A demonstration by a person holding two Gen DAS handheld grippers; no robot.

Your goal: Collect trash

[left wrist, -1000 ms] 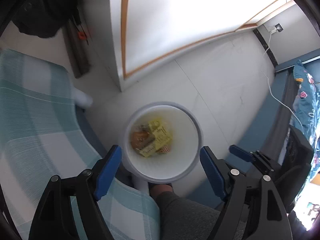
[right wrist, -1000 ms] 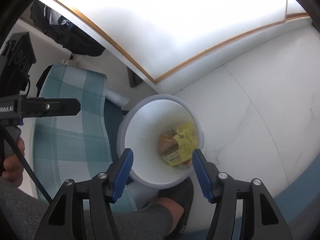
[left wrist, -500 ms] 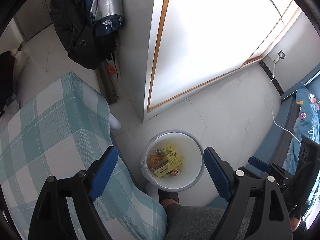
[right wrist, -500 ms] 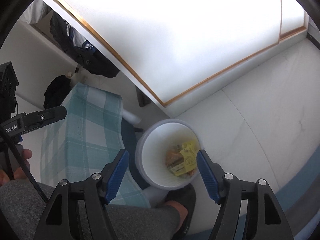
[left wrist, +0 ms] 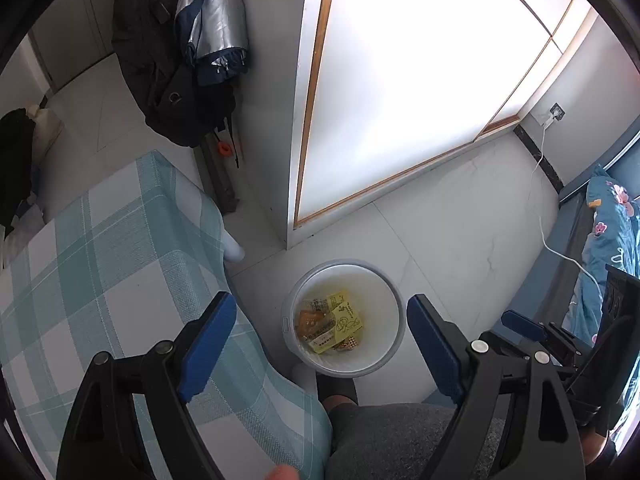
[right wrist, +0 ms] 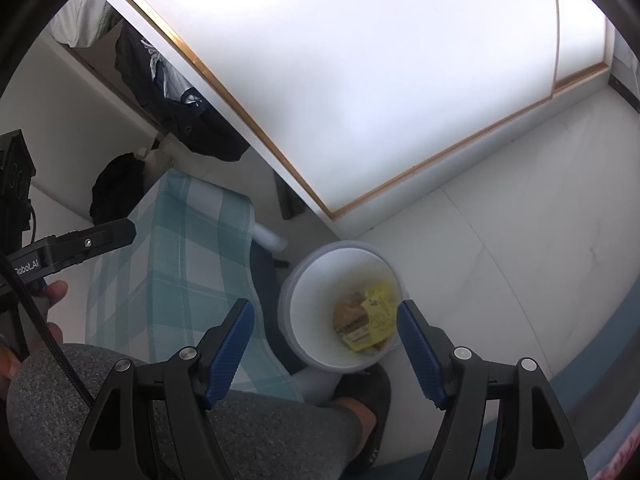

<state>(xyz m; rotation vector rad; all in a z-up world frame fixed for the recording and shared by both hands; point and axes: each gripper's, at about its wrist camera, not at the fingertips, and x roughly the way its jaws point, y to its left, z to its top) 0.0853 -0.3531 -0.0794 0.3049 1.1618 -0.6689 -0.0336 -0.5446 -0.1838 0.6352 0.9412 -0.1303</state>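
**Both claws empty above the bin**

Left claw (left wrist: 320,340) and right claw (right wrist: 326,342) gape wide, gripping nothing. Straight below and ahead of each sits the white bin (left wrist: 386,356), wrappers (left wrist: 332,326) at its bottom. The checked worktop (left wrist: 100,272) lies to their left. Only the left view shows the bed (left wrist: 612,224).

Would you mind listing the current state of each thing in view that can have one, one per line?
left gripper: open, empty, above the bin
right gripper: open, empty, above the bin
trash bin: upright on the floor, lidless, wrappers at the bottom
yellow wrapper: lying in the bin, flat on the other trash
checked cloth: draped over the table
charger cable: plugged into the wall socket
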